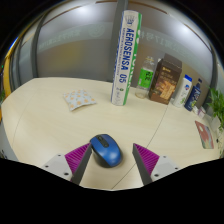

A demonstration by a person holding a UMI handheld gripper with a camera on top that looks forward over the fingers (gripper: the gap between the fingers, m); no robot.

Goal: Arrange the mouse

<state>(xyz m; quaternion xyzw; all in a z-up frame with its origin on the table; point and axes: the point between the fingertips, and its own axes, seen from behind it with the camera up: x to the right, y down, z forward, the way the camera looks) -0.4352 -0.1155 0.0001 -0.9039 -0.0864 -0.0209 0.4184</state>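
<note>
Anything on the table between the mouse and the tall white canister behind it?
No. The gripper view shows bare table between the blue mouse and the white canister. The mouse sits between the open fingers.

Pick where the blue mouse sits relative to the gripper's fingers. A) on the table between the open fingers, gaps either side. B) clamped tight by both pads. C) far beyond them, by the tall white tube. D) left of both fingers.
A: the blue mouse rests on the table between the open gripper fingers, touching neither pad.
</note>
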